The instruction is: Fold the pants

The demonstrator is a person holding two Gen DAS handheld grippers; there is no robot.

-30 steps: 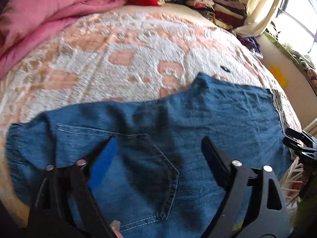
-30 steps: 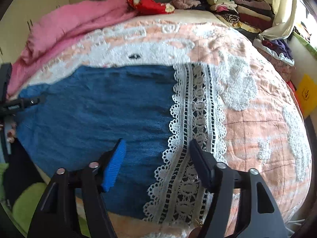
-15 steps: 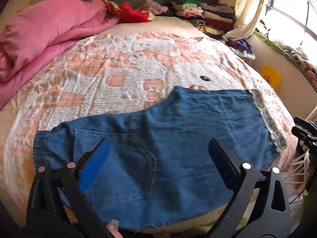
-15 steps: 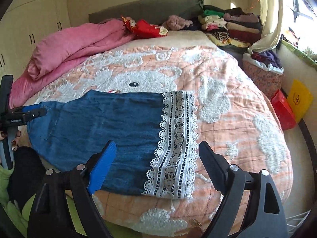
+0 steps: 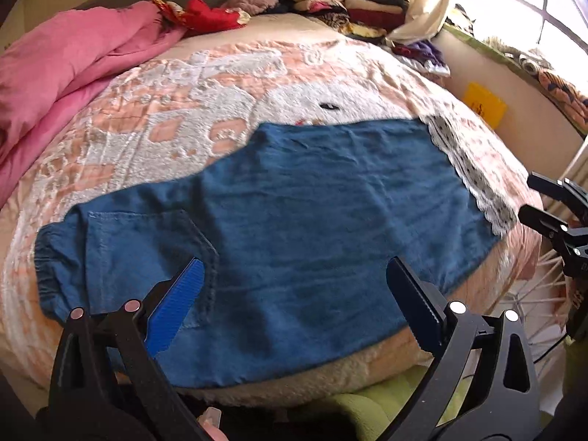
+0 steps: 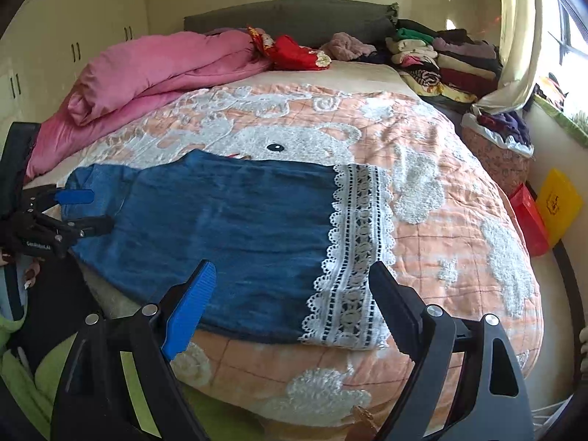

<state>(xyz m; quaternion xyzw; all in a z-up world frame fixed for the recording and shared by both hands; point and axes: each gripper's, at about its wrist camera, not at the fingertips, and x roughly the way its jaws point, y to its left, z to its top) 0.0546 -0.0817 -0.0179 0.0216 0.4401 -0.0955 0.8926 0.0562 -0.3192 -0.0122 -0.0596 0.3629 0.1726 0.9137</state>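
Note:
Blue denim pants lie flat across the near edge of the bed, waistband at the left, white lace hem at the right. They also show in the right wrist view. My left gripper is open and empty, held above the back pocket end. My right gripper is open and empty, held just above and in front of the lace hem end. Each gripper shows at the edge of the other's view: the right gripper and the left gripper.
The bed has a peach and white bear-pattern quilt. A pink duvet lies at the back left. Stacks of folded clothes sit at the back right. A red box and a yellow box stand beside the bed at the right.
Both grippers have pulled back and up from the pants over the last second, staying open. The pants lie as before.

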